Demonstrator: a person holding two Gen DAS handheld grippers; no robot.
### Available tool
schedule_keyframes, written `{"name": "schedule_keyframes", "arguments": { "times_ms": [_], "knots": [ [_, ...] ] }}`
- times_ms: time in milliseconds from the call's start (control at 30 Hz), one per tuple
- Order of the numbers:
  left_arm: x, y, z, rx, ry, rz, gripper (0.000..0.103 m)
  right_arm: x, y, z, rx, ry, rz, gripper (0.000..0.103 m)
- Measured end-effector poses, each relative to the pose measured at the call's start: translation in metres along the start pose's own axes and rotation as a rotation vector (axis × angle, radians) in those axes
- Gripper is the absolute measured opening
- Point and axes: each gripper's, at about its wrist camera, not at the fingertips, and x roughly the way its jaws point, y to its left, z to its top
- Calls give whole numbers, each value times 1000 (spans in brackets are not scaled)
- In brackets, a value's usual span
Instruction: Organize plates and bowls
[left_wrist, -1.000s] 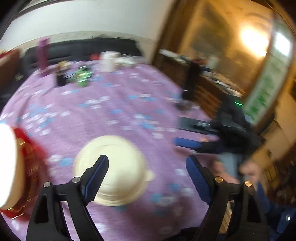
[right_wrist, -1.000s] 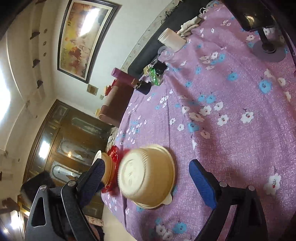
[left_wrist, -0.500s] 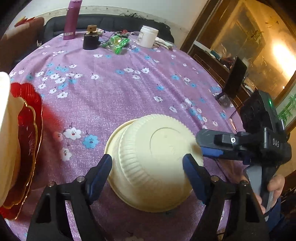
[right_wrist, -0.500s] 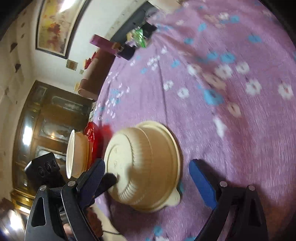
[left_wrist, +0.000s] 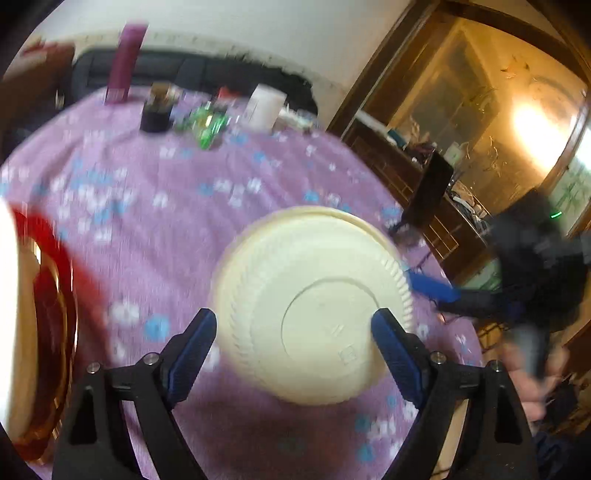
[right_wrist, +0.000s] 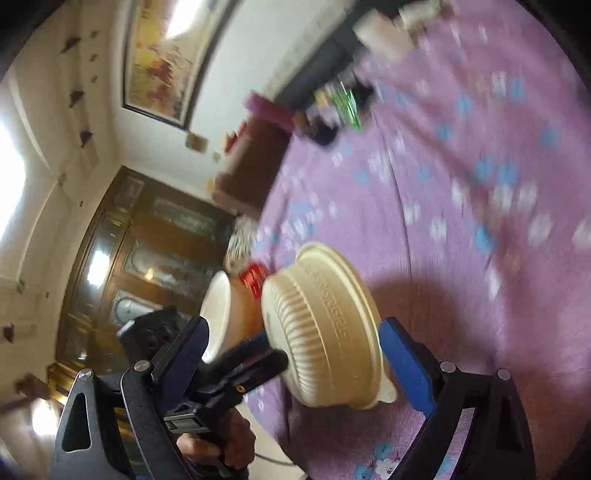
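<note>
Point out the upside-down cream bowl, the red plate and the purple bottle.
cream bowl (left_wrist: 314, 310), left wrist view, on its upturned flat base.
red plate (left_wrist: 55, 280), left wrist view, on its scalloped red rim.
purple bottle (left_wrist: 123, 62), left wrist view, on its body.

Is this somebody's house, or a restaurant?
Most likely a home's living or dining room. A flowered purple tablecloth covers the round table, a framed painting hangs on the wall, and a big wooden glass-front cabinet stands nearby, with a dark sofa behind the table.
</note>
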Motion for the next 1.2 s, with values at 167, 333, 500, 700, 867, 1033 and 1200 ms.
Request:
{"name": "schedule_keyframes", "arguments": {
  "times_ms": [167,333,500,700,867,1033,1200],
  "knots": [
    [15,-17,-5,46,59,-20,84,-27,57,11,-193,-40,-11,96],
    [26,-8,-31,23,143,-26,84,20,40,-20,-170,141,6,96],
    [22,0,-31,3,133,15,84,6,32,-7,-115,43,33,94],
    [33,-31,-12,72,121,-12,84,-55,-7,23,-84,-130,-406,94],
    [66,-56,-2,126,142,0,82,-56,-82,18,176,-53,-378,94],
    [91,-41,0,77,187,11,76,-43,-101,8,204,4,-373,94],
    [84,-26,2,47,170,9,77,-25,-98,12,200,41,-305,96]
  ]
}}
